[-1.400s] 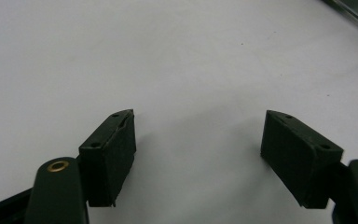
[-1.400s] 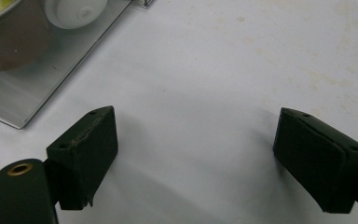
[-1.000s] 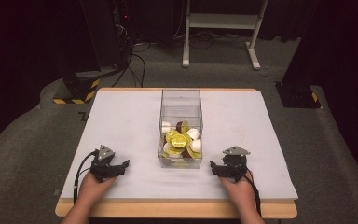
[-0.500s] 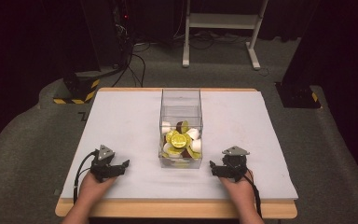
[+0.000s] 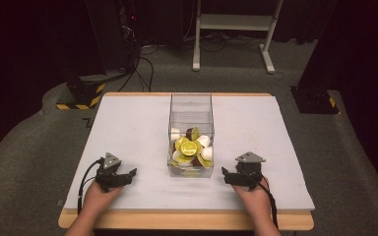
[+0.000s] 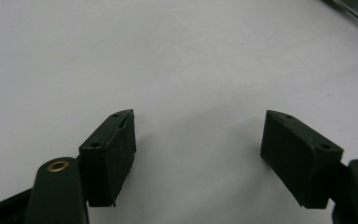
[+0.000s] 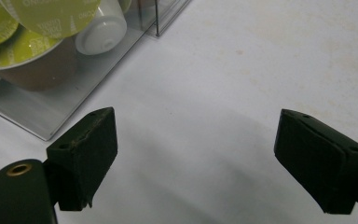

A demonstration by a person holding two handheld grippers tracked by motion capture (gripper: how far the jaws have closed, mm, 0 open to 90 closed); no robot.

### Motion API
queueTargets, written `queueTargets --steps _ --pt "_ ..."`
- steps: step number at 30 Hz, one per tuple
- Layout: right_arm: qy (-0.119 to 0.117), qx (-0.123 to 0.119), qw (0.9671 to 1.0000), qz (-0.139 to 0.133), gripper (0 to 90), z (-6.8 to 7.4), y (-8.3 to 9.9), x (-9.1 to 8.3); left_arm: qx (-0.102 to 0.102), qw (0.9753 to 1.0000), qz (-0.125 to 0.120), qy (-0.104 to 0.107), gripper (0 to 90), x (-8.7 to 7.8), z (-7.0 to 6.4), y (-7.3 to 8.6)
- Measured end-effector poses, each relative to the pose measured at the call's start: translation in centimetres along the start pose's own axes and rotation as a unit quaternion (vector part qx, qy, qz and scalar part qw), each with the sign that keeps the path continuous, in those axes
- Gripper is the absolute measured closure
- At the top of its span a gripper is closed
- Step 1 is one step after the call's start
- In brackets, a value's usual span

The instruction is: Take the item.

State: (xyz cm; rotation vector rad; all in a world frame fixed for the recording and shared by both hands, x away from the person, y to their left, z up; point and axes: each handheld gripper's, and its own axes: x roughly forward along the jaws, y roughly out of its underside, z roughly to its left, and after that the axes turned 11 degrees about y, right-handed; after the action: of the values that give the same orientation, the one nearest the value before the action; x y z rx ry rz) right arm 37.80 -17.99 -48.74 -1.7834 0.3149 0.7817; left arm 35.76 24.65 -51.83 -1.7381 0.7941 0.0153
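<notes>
The clear box (image 5: 191,135) stands at the centre of the white table (image 5: 128,123), filled with green-lidded capsules (image 5: 189,147) and white ones. The left gripper (image 5: 128,175) rests near the table's front edge, well apart from the box, jaws spread and empty. The right gripper (image 5: 226,175) rests just beside the box, jaws likewise spread and empty. No capsule lies outside the box; handling appears not yet begun. Compared with the earlier frames, both grippers and the box sit unchanged.

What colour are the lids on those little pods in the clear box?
Lime green lids, clearest in the right gripper view.
</notes>
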Motion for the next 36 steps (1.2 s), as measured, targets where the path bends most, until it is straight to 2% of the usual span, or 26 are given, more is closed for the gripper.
queueTargets --steps 11,18,21,36 --pt "-0.014 0.001 0.9995 -0.027 15.0 0.2 -0.8 -1.0 0.001 1.0 0.001 0.0 26.6 0.0 0.0 0.0" --pt "-0.013 -0.004 0.9993 -0.035 15.0 0.3 -1.2 -1.3 0.001 1.0 0.001 0.0 26.6 0.0 0.0 0.0" --pt "-0.015 0.003 0.999 -0.042 15.0 0.4 -1.4 -1.5 0.001 1.0 0.001 0.0 26.6 0.0 0.0 0.0" --pt "-0.016 0.003 0.9984 -0.054 15.0 0.2 -1.9 -2.4 0.001 1.0 0.001 0.0 26.6 0.0 0.0 0.0"
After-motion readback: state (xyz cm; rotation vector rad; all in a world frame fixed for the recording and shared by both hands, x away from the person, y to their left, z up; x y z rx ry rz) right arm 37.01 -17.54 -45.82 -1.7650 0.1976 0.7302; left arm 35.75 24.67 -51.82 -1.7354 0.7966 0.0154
